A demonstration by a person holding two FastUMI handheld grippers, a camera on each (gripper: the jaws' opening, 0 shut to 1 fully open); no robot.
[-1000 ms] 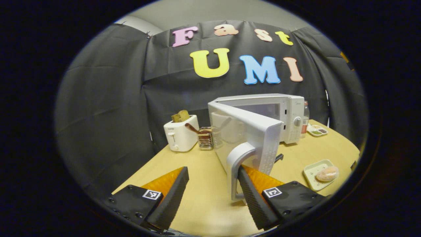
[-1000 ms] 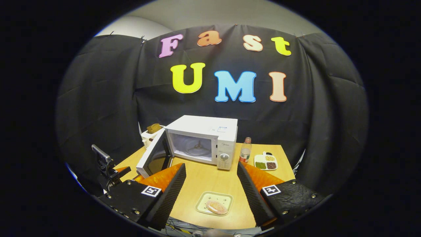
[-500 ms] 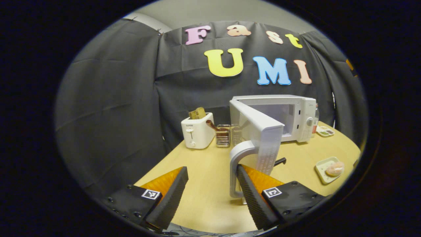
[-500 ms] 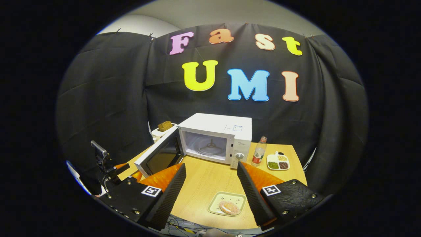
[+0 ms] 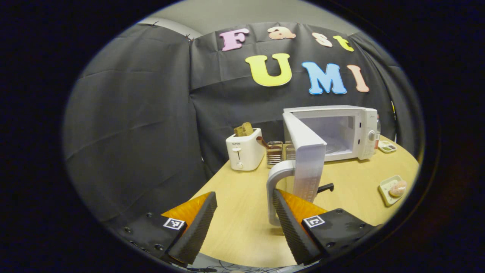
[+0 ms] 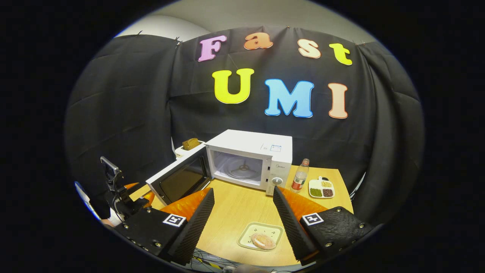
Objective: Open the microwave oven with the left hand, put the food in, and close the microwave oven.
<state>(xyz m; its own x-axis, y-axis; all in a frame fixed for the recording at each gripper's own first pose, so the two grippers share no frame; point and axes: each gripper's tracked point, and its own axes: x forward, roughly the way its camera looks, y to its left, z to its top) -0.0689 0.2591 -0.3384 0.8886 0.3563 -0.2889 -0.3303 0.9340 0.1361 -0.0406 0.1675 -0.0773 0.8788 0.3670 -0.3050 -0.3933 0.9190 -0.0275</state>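
We have the microwave [image 6: 252, 159] standing at the back of the table [image 6: 235, 212] with its door [image 5: 308, 151] swung wide, and our left claw [image 5: 242, 220] is spread open with one finger tucked just behind the door handle [image 5: 274, 189], hooking it, not pinching it. Because nothing clamps that handle, we judge the finger could slip off if we pull at an angle, or the door could swing past its stop and jolt the oven toward the toaster [image 5: 244, 149] and the metal rack [image 5: 274, 153] beside it. Our right claw [image 6: 242, 223] is also wide open and holds nothing; it hovers over the front edge of the table above the small tray [image 6: 261, 236] with the food [image 6: 264, 241] on it. The tray looks shallow and light, so we risk sliding it off the front edge or tipping the food if we grab it off-centre.
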